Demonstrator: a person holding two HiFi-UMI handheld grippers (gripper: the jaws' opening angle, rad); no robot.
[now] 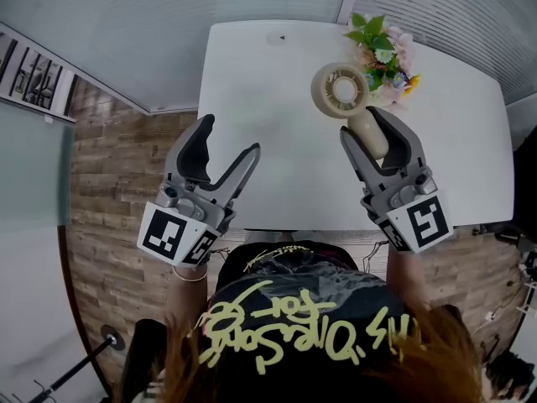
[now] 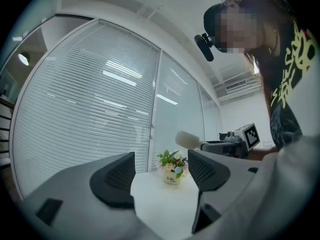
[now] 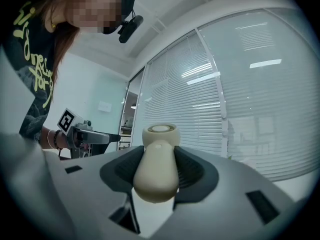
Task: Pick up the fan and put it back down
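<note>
The pick-up looks done. The right gripper point(image 1: 363, 126) has its fingers clamped on the handle of the cream fan point(image 1: 340, 91), held over the bench point(image 1: 268, 99) at far right. The left gripper point(image 1: 228, 137) holds its fingers wide (nothing between them). The next move is probably to lower the fan gently, then let go.

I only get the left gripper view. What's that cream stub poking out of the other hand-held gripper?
Observer: A small fan; the head view shows its round head beyond the right hand-held gripper.
Operator: Is it actually gripped?
Observer: Yes. The right gripper view shows both pads pressed on its handle.
Operator: And my gripper?
Observer: From above, the left hand-held gripper hangs open over the table's near side, well apart from the fan.
</note>
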